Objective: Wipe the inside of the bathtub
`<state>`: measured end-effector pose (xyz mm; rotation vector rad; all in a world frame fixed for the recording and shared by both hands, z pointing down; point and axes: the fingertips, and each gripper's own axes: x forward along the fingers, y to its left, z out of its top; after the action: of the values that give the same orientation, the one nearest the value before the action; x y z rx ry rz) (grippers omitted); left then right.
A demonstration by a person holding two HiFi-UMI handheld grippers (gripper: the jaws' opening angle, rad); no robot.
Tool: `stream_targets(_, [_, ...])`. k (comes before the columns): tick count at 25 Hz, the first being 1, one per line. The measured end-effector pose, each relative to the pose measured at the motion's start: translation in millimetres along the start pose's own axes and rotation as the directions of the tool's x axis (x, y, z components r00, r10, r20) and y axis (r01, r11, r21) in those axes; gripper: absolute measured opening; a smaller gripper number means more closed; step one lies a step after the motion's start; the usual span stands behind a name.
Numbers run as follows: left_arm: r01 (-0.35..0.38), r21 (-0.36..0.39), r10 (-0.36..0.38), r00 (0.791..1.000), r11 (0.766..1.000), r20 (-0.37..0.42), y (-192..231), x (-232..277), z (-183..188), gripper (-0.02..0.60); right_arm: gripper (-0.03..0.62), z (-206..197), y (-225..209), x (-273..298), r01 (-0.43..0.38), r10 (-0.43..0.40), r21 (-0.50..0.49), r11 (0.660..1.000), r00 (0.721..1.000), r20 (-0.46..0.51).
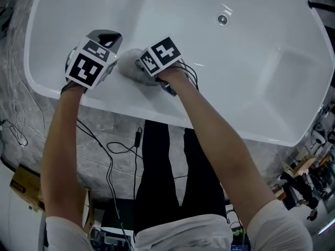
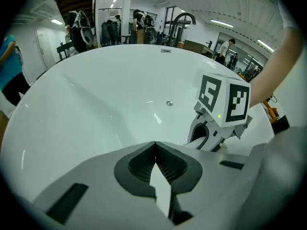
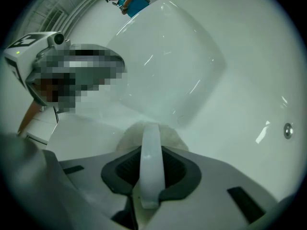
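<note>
The white bathtub (image 1: 251, 88) fills the upper part of the head view, and both grippers work at about 10 o'clock, just inside its near rim. The right gripper (image 3: 152, 150) has its fingers (image 3: 180, 169) clamped on the white strap-like handle (image 3: 151, 128) of a round, fuzzy scrubbing pad (image 1: 130, 64). The pad lies against the tub's inner wall, just below the rim. The left gripper (image 2: 154, 143) hangs just beside the pad, at its 9 o'clock in the head view. Its fingers (image 2: 139, 164) are closed tip to tip with nothing between them, and they point out over the basin. From the left gripper view, the right gripper's marker cube stands at 3 o'clock, close by. A small round metal drain fitting (image 1: 222, 19) sits on the far wall at about 1 o'clock in the head view, well apart from the pad. Outside the tub, black cables (image 1: 112, 150) trail over the grey marbled floor (image 1: 99, 122) at about 8 o'clock.
</note>
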<state>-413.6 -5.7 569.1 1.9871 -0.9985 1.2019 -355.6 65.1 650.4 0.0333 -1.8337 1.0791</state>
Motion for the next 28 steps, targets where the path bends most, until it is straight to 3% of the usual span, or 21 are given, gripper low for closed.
stream_targets(13, [0.091, 0.085, -0.088, 0.995, 0.992, -0.035, -61.3, 39.5, 39.2, 0.011, 0.091, -51.7, -41.9, -40.4, 0.022, -0.022, 0.073, 0.997, 1.000, -0.003])
stream_targets(28, [0.198, 0.113, -0.193, 0.980, 0.974, -0.048, -143.9, 82.5, 83.6, 0.011, 0.091, -128.9, -102.2, -95.5, 0.060, -0.059, 0.182, 0.981, 0.998, -0.009])
